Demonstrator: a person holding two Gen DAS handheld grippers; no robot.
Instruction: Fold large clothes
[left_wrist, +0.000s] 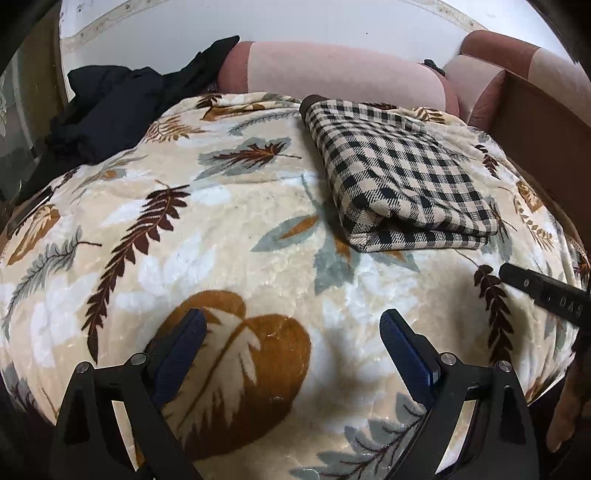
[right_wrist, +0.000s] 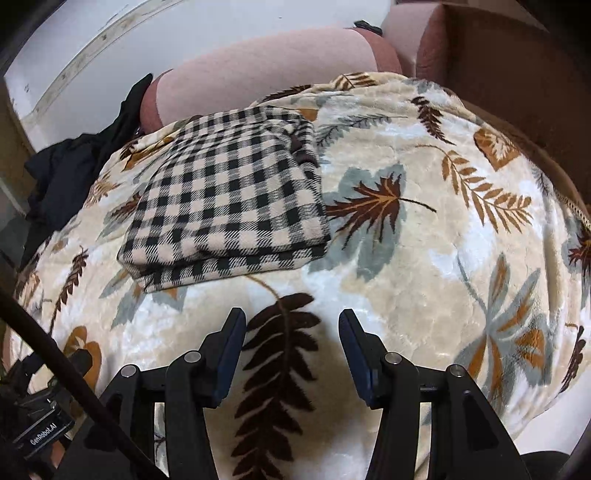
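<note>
Plush, cream-coloured leaf-print blanket (left_wrist: 229, 229) fills pretty much the whole left wrist view. On it, up and to the right, sits the checked garment (left_wrist: 402, 177) — beige and black gingham, already folded into a neat flat rectangle with its layered edge facing the camera. The left gripper (left_wrist: 293, 325) hovers over a big brown leaf in the print, jaws spread wide with nothing between them, well short of the garment. A heap of black clothing (left_wrist: 107, 107) is bunched at the blanket's far left edge, against the pink sofa back (left_wrist: 332, 70). A bit of the other tool's black body pokes in at the right edge.

Right wrist view: same blanket (right_wrist: 443, 258), with the checked garment (right_wrist: 229, 199) now up and to the left, lying flat. The right gripper (right_wrist: 291, 325) is also released — fingers apart over a dark brown fern leaf, just shy of the garment's near edge, not touching it. The black clothing (right_wrist: 66, 170) shows at the far left, beside the sofa back (right_wrist: 266, 70).
</note>
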